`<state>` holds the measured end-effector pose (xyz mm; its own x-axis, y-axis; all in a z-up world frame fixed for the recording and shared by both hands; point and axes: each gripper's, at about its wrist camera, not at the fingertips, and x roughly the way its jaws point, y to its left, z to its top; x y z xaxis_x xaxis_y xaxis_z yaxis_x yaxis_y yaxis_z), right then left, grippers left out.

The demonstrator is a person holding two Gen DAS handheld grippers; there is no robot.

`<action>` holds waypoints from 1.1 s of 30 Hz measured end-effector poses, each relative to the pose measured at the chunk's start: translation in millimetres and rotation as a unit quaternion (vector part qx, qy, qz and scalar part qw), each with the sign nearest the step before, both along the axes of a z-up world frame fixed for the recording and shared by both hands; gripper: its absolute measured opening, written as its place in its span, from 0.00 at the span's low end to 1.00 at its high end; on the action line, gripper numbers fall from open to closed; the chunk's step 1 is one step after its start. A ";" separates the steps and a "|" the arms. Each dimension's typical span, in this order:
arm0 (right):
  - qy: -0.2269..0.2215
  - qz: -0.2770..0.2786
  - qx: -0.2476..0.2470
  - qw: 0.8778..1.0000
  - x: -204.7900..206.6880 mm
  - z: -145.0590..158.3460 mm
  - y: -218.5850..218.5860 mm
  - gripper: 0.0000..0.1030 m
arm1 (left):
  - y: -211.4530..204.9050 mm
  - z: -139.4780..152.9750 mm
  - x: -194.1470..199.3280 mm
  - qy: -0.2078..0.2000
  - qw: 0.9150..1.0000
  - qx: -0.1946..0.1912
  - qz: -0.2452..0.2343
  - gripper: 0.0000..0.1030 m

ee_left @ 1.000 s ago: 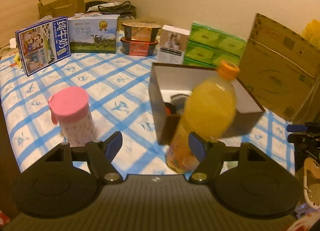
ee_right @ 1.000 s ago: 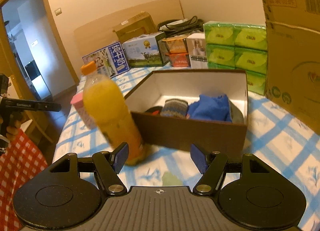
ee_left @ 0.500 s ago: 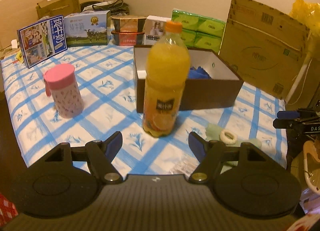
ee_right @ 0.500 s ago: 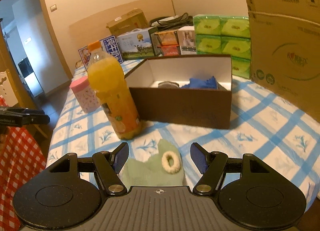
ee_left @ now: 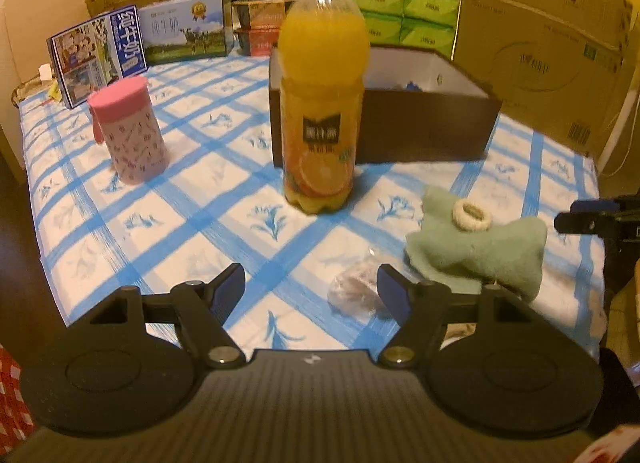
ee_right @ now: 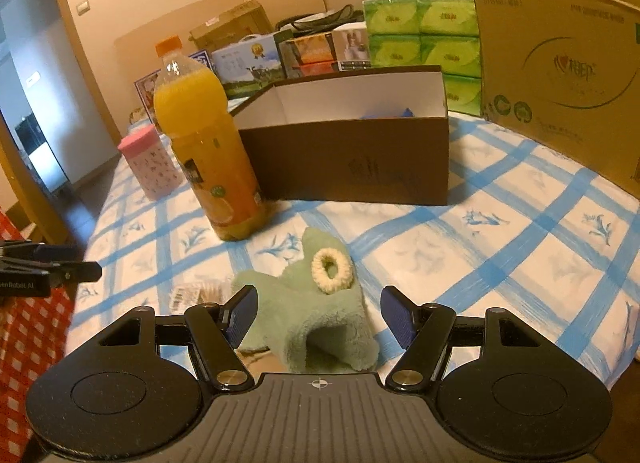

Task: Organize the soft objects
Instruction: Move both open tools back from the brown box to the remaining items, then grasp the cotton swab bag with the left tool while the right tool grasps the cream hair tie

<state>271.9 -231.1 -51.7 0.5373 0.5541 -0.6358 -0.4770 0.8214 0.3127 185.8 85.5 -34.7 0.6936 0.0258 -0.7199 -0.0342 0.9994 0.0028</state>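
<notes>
A green fleece cloth (ee_right: pixel 316 311) lies near the table's front edge with a cream hair scrunchie (ee_right: pixel 331 265) on top. It also shows in the left wrist view (ee_left: pixel 476 249), scrunchie (ee_left: pixel 471 215) on it. My right gripper (ee_right: pixel 320 313) is open with the cloth between its fingers. My left gripper (ee_left: pixel 311 289) is open and empty above the tablecloth, left of the cloth. A dark brown open box (ee_right: pixel 348 167) behind holds something blue (ee_right: pixel 386 114); it also shows in the left wrist view (ee_left: pixel 424 131).
An orange juice bottle (ee_left: pixel 322 103) stands in front of the box. A pink-lidded cup (ee_left: pixel 128 131) stands to the left. A clear wrapped packet (ee_left: pixel 356 289) lies by my left gripper. Milk cartons, green tissue packs (ee_left: pixel 404 21) and a large cardboard box (ee_left: pixel 540 47) line the back.
Both grippers have pulled back toward the table's front edge. The green cloth and scrunchie have come into view, now between my right gripper's fingers. The box looks farther away.
</notes>
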 end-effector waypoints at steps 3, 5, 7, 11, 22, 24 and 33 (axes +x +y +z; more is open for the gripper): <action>-0.009 0.000 -0.017 1.000 -1.6 -4.5 6.8 0.66 | -8.9 -11.1 3.3 0.012 1.000 0.000 -0.007 0.68; -0.014 0.002 -0.029 0.999 -2.1 -7.8 12.6 0.66 | -14.6 -18.9 8.3 0.026 1.000 -0.007 -0.010 0.68; -0.021 0.007 -0.043 0.999 -2.4 -11.8 19.1 0.66 | -19.5 -25.3 13.9 0.034 0.999 -0.012 -0.006 0.68; -0.031 0.009 -0.059 0.998 0.9 -18.6 29.4 0.66 | -24.9 -33.1 27.6 0.043 0.998 -0.031 0.017 0.68; -0.023 -0.003 -0.058 0.998 19.5 -33.1 38.1 0.66 | -48.6 -72.6 66.1 0.076 0.996 -0.024 0.048 0.70; -0.020 -0.004 -0.057 0.998 21.5 -36.3 38.0 0.66 | -47.8 -79.0 66.3 0.078 0.995 -0.035 0.059 0.74; -0.005 -0.007 -0.053 0.999 21.7 -49.3 39.6 0.66 | -41.1 -90.7 68.1 0.064 0.989 -0.111 0.075 0.49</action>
